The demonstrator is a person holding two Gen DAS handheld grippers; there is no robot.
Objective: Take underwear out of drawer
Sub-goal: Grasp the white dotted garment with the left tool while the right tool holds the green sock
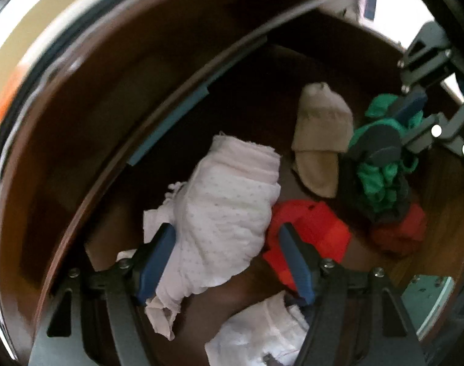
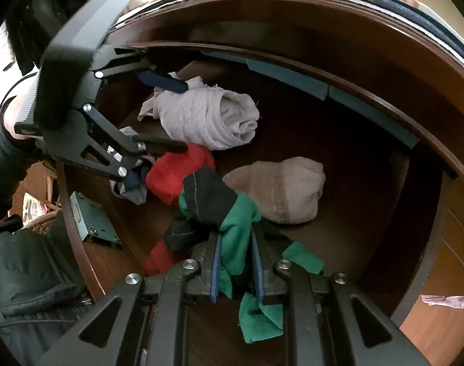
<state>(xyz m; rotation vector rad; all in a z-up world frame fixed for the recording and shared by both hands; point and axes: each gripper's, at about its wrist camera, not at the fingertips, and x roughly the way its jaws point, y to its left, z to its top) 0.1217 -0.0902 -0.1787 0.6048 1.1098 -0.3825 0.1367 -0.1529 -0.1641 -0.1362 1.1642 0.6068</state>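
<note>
**Left jaws spread, right jaws clamped**

The left gripper points steeply downward, its blue-padded fingers standing well apart. The right gripper also tilts steeply down, its two fingers drawn close and pinching green-and-black underwear. A dark sleeve shows behind the left gripper.

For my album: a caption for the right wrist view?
Right tool shut on green underwear above the drawer.
</note>
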